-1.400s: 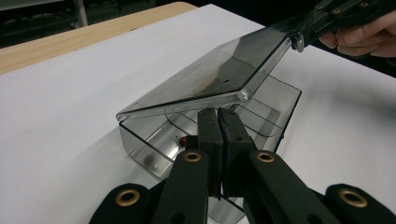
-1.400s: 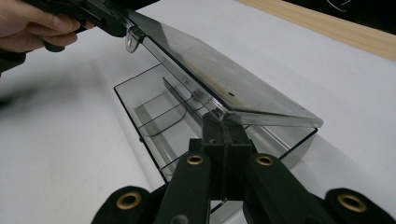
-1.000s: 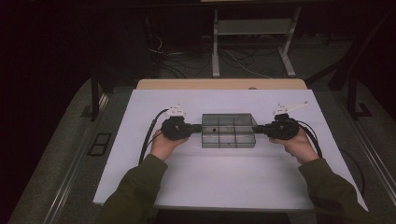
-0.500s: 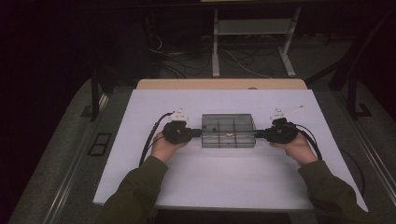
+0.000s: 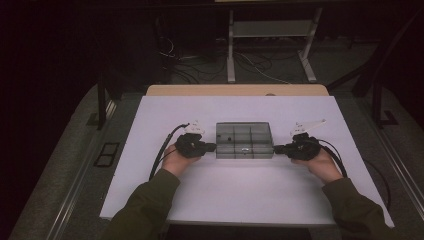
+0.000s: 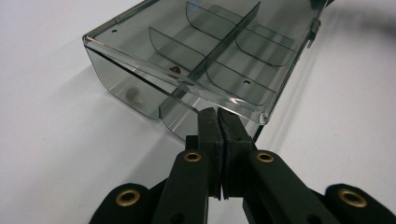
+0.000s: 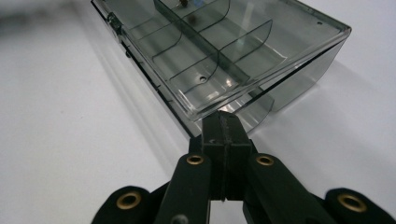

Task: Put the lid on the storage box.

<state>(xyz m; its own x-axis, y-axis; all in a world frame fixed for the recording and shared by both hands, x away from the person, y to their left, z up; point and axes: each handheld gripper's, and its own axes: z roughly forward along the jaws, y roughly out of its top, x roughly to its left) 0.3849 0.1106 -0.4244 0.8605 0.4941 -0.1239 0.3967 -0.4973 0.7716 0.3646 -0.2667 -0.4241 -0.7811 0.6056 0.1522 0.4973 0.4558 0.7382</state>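
Clear smoky plastic box point(image 5: 244, 140): light, rigid, slippery; grip end walls. Left tool point(image 5: 212, 147) and right tool point(image 5: 276, 148) closed, empty, against its ends.

My left gripper point(image 5: 212, 147) and right gripper point(image 5: 278, 148) are matte black, each bearing a pale three-cornered plate on top and a trailing black cable point(image 5: 161, 152). Brass-coloured rivets point(image 6: 192, 157) mark the linkage arms behind the flat black jaws. Both of my forearms wear olive-green sleeves point(image 5: 145, 197).
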